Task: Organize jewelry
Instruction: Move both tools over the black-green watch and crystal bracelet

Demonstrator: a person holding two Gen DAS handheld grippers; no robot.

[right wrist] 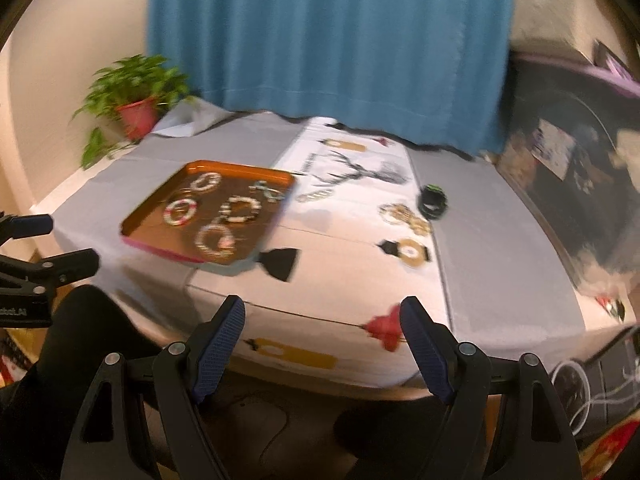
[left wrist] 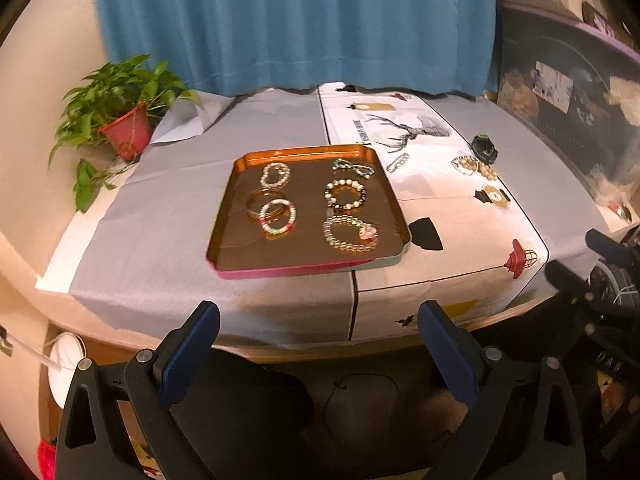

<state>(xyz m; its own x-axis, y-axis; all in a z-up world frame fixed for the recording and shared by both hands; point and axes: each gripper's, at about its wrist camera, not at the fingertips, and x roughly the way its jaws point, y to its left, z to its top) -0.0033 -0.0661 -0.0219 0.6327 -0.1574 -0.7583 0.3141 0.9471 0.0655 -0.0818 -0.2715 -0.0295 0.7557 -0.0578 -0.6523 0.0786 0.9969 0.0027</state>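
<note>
An orange tray (left wrist: 236, 200) (right wrist: 156, 208) sits on the table and holds several beaded bracelets, among them a white one (left wrist: 275, 174) and a pearl-and-dark one (left wrist: 345, 194) (right wrist: 239, 210). On the cloth right of the tray lie a small chain piece (left wrist: 398, 162) (right wrist: 316, 195) and beige bead bracelets (left wrist: 474, 166) (right wrist: 404, 216) beside a black-green object (left wrist: 485, 148) (right wrist: 431, 200). My left gripper (left wrist: 320, 316) hovers open before the table's near edge, nothing between its blue pads. My right gripper (right wrist: 322, 316) is open too, over the near edge, empty.
A potted plant (left wrist: 124, 120) (right wrist: 136, 108) stands at the back left corner. A blue curtain (left wrist: 296, 20) hangs behind the table. Dark clutter (left wrist: 568, 100) borders the right side. The other gripper's black frame (right wrist: 40, 272) shows at the left edge of the right wrist view.
</note>
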